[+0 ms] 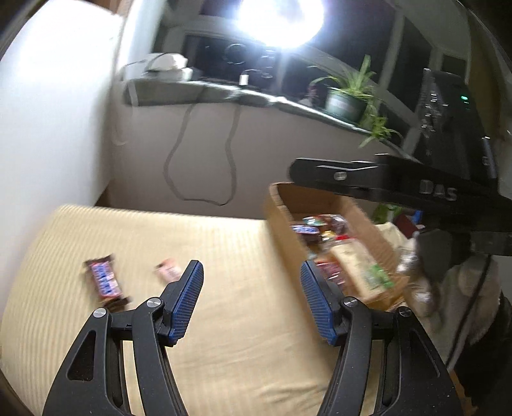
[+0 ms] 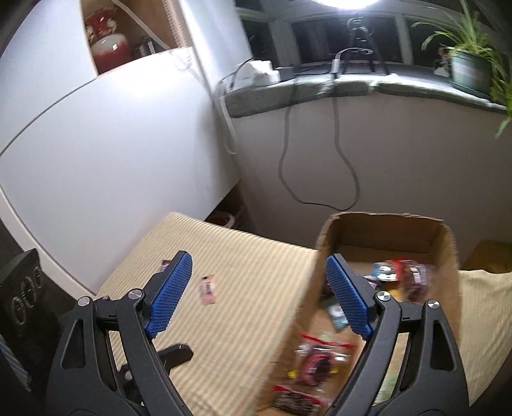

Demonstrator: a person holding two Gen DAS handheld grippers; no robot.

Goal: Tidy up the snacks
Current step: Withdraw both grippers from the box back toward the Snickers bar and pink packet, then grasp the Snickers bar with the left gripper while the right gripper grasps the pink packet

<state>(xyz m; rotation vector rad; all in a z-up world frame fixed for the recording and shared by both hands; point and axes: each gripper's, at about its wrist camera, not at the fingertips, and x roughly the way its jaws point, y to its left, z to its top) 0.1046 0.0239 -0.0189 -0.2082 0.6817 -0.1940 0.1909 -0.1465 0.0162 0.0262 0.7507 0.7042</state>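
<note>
You face a dim room lit by one glaring lamp [image 1: 278, 19] at the far windows [image 2: 320, 41], whose panes are dark. A grey stone sill [image 2: 304, 89] runs beneath them, carrying a potted spider plant [image 1: 348, 96] at the right, a small tripod [image 2: 360, 38] and a white box [image 2: 259, 72]. Two cables [image 2: 339, 160] droop down the pale wall [image 2: 416, 166] below. A white panel [image 2: 112, 160] stands at your left, and a striped cream cloth [image 1: 224, 288] covers the near table
</note>
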